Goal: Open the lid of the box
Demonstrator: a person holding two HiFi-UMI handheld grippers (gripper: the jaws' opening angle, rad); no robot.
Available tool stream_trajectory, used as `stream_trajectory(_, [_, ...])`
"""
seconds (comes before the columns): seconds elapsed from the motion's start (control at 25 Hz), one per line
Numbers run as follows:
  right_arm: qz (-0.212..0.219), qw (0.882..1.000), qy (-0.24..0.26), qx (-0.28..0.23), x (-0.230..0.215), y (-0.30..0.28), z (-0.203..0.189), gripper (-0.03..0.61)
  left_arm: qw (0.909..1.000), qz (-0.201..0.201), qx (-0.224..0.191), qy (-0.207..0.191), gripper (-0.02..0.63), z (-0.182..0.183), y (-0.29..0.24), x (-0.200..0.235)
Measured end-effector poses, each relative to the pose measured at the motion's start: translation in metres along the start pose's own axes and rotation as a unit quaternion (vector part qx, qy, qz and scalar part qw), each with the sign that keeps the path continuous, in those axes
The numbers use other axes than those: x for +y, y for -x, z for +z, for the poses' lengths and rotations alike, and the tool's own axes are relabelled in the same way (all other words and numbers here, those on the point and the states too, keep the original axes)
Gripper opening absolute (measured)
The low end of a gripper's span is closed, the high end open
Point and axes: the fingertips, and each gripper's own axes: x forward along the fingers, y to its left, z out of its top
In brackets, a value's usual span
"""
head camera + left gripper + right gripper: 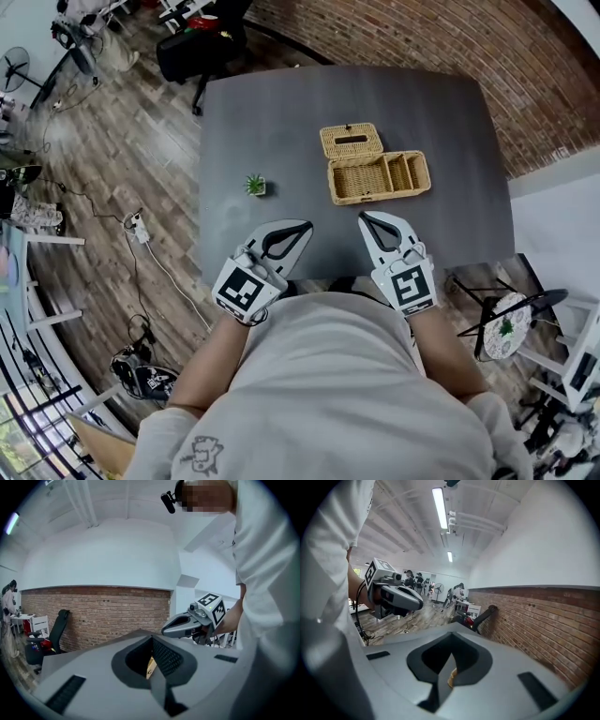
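Observation:
The wicker box (379, 176) stands on the dark grey table (281, 112), right of centre. Its lid (352, 141) lies flipped back on the far side, so the compartments inside show. Both grippers hover over the table's near edge, apart from the box. My left gripper (306, 225) is shut and holds nothing, and my right gripper (363, 217) is shut and empty too. In the left gripper view the jaws meet at the tip (152, 638), and the right gripper (180, 627) shows beside them. In the right gripper view the left gripper (401, 597) hangs at the left.
A small potted plant (255, 185) sits on the table left of the box. A black office chair (202, 47) stands beyond the far left corner. A brick wall (450, 37) runs behind. A round side table (506, 328) is at the right, and cables (141, 230) lie on the wooden floor.

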Motion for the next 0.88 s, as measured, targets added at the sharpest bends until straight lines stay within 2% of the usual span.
stream_trajectory(0.28, [-0.046,0.999,-0.002,0.01,0.067,0.0,0.025,0.005,0.9988,-0.042,-0.023,-0.01,0.011,-0.004,0.078,0.003])
stream_trajectory(0.48, [-0.08,0.997,-0.013,0.012,0.102,0.011,0.03,0.005,0.997,-0.071,-0.028,-0.014,0.011,-0.007,0.11,0.0])
stream_trajectory(0.64, [-0.093,0.995,-0.016,0.023,0.118,0.026,0.027,0.005,0.9956,-0.087,-0.034,-0.013,0.011,-0.007,0.123,-0.008])
stream_trajectory(0.88, [-0.098,0.995,-0.01,0.021,0.13,0.051,0.028,0.005,0.9955,-0.086,-0.036,-0.016,0.011,-0.006,0.131,-0.026])
